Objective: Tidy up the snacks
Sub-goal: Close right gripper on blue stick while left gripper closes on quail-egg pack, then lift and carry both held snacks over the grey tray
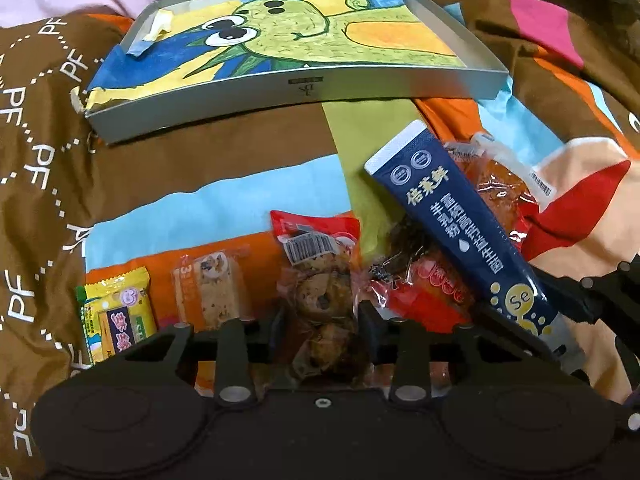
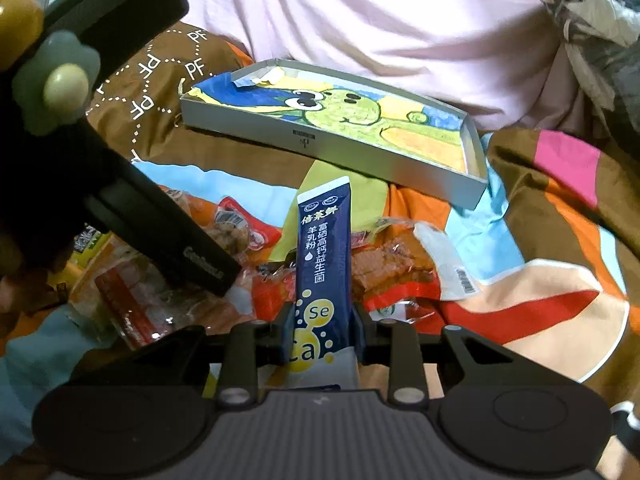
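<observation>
Lower centre of both views: our left gripper (image 1: 320,316) clamps crinkly meatball pouch (image 1: 320,280) (soft, slippery), right gripper (image 2: 322,320) pinches light, floppy blue sachet (image 2: 324,248) near base; we judge mid-body grips safest

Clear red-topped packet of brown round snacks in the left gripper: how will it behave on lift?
The clear red-topped packet of brown round snacks is probably floppy: thin crinkled film, so its free red end may droop. Likely light. The left gripper is shut on lumpy contents, so pieces could shift, and the glossy film might slip.
</observation>
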Demonstrator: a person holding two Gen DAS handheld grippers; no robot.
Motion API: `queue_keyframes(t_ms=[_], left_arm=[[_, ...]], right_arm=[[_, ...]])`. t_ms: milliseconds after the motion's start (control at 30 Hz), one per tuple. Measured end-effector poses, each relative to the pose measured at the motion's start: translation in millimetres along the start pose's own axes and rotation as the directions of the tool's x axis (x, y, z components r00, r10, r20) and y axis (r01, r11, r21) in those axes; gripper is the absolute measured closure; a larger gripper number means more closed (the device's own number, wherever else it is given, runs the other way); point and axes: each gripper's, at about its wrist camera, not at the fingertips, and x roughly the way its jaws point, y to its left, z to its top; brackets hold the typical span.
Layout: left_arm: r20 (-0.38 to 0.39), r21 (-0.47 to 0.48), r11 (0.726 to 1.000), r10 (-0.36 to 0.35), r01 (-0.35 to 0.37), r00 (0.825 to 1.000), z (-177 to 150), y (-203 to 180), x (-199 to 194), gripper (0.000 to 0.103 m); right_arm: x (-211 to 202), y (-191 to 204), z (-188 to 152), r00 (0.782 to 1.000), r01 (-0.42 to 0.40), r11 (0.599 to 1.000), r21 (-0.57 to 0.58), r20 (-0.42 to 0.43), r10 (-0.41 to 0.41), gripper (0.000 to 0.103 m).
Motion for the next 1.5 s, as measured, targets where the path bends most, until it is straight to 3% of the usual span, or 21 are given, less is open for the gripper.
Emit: queue_keyframes(t_ms=[467, 633, 833, 1067, 1267, 1500], left_arm=[[0.068, 0.107, 0.989, 0.092, -0.099, 0.993, 4, -18, -29, 0.067], [0.146, 0.119, 0.985, 0.103, -0.121, 0.984, 6, -20, -45, 0.067], [0.267, -0.026, 0.997, 0.078, -0.074, 0.961, 28, -7, -61, 0.067], [0.376, -0.145, 0.988, 0.1, -0.048, 0.921, 86, -2, -57, 0.066], [0.446, -0.241, 0.97, 0.122, -0.013, 0.887, 145, -3, -42, 0.066], [0.467, -0.335, 0.942, 0.138, 0.03, 0.873, 184, 2, -14, 0.066]], right_arm=[[0, -7, 3, 0.993, 0.089, 0.996, -0.024, 0.075, -0.087, 0.071], [-2, -9, 5, 0.987, 0.107, 0.994, -0.02, 0.122, -0.103, 0.071], [8, -25, 15, 0.964, 0.172, 0.985, 0.011, 0.203, -0.171, 0.07], [20, -58, 41, 0.923, 0.215, 0.966, 0.142, 0.295, -0.248, 0.07], [33, -80, 65, 0.865, 0.25, 0.952, 0.176, 0.402, -0.301, 0.07], [78, -91, 86, 0.89, 0.188, 0.964, 0.186, 0.384, -0.247, 0.07]])
